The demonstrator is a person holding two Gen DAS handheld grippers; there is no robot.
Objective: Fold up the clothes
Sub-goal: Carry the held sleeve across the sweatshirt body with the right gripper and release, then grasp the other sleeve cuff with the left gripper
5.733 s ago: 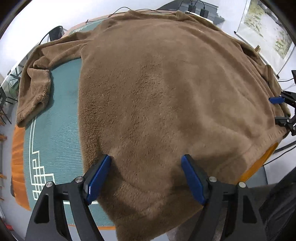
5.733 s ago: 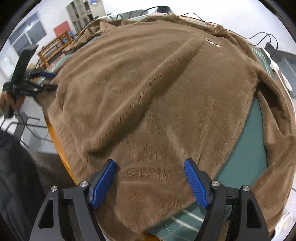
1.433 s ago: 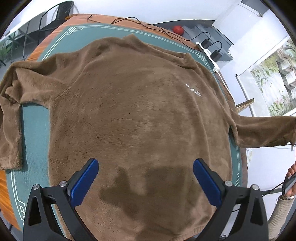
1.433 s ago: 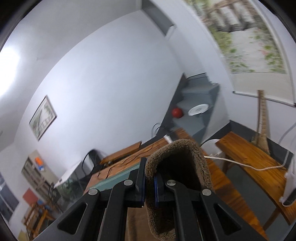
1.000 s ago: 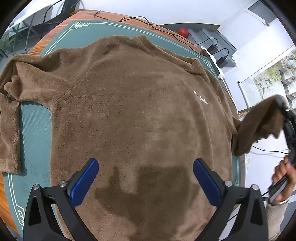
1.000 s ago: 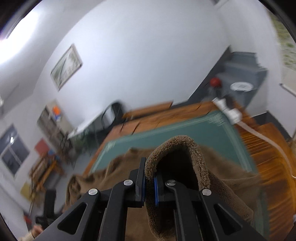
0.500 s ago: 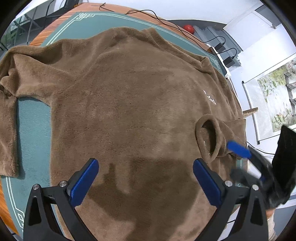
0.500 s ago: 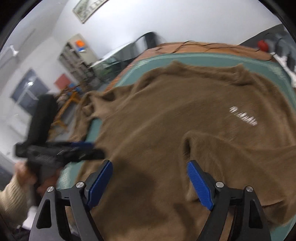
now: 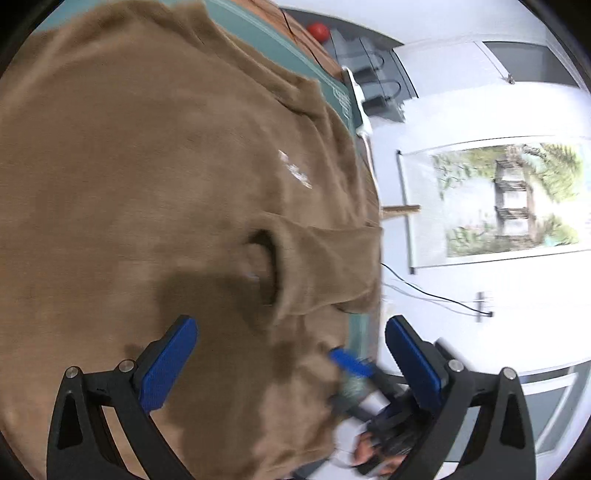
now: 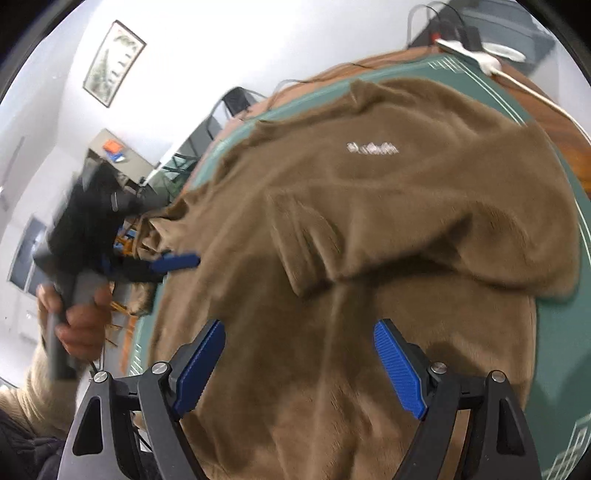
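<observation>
A brown fleece sweater (image 9: 166, 177) lies face up on a teal mat (image 9: 280, 51). Its right sleeve (image 10: 424, 236) is folded across the chest, and the round cuff opening (image 9: 266, 273) lies on the body. My left gripper (image 9: 291, 343) hovers open over the lower right part of the sweater, holding nothing. My right gripper (image 10: 299, 365) is open above the hem area, just below the folded sleeve, also with nothing in it. Each view shows the other gripper blurred: the right gripper (image 9: 351, 363) and the left gripper (image 10: 162, 266) in a hand (image 10: 77, 321).
The mat covers a wooden table (image 10: 554, 122). A white power strip (image 9: 360, 99) with cables lies at the far edge, beside a red ball (image 9: 319, 31). A painting (image 9: 506, 199) hangs on the right wall. A black chair (image 10: 236, 99) and shelves stand beyond the table.
The right gripper carried the sleeve cuff up and over, laid it on the sweater's chest, opened and drew back. The left gripper swung toward the sweater's right side.
</observation>
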